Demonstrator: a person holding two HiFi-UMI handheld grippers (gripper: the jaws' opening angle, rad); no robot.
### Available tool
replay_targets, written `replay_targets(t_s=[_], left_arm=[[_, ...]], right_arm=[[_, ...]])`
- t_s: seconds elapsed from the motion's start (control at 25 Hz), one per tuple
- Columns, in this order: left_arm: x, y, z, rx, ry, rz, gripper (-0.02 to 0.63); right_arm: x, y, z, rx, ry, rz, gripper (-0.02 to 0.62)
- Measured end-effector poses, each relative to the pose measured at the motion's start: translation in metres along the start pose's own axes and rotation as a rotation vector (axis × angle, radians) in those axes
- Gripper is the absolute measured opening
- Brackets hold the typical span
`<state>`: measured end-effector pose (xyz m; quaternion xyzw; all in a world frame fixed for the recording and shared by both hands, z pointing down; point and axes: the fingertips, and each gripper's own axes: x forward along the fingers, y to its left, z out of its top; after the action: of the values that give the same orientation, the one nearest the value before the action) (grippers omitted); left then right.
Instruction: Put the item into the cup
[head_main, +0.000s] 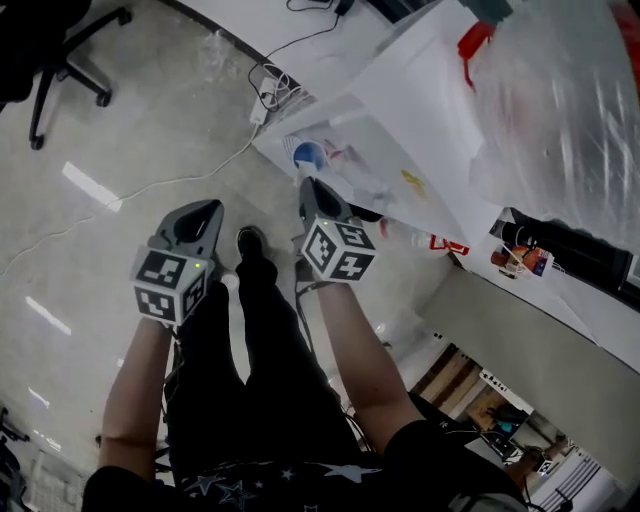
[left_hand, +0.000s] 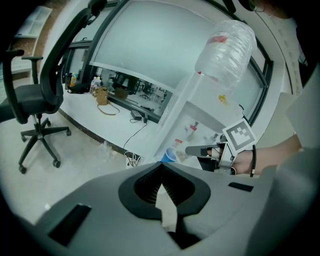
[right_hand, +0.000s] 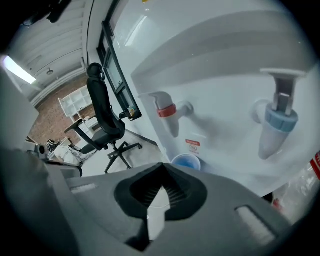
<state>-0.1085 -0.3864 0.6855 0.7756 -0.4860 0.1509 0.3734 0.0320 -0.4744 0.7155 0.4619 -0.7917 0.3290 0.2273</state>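
A blue cup stands on the drip shelf of a white water dispenser, below its taps. My right gripper is shut and points at the cup from just in front; nothing shows between its jaws. In the right gripper view the cup sits right beyond the shut gripper, between a red tap and a blue tap. My left gripper is shut too, held over the floor left of the dispenser. From the left gripper view its tip lines up near the cup and the right gripper.
A clear water bottle tops the dispenser. A power strip with cables lies on the floor by its base. A black office chair stands at the far left. The person's shoe is between the grippers.
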Motion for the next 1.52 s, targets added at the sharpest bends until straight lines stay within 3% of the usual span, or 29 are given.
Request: replay_targets(t_s=[0.44,1.2,1.24,1.32,1.52], left_arm=[[0.012,0.008,-0.006,-0.067,0.011,0.018,0.006],[0.028,0.019,-0.012,-0.064,0.041,0.014,0.006],[0.028,0.019,-0.013,-0.063,0.043,0.015,0.006],[0.027,0.020,-0.014,-0.062,0.045,0.015,0.006],[0.023,0.021,-0.013,-0.057,0.044,0.013,0.006]], right_arm=[[0.031,-0.020,0.009,-0.016,-0.008,-0.065,0.001],[0.056,-0.039,0.000,-0.082,-0.014,-0.173,0.005],[0.056,-0.038,0.000,-0.086,-0.010,-0.170,0.008],[0.058,-0.036,-0.002,-0.090,0.001,-0.160,0.074],[0.057,-0.031,-0.003,-0.093,0.009,-0.158,0.074]])
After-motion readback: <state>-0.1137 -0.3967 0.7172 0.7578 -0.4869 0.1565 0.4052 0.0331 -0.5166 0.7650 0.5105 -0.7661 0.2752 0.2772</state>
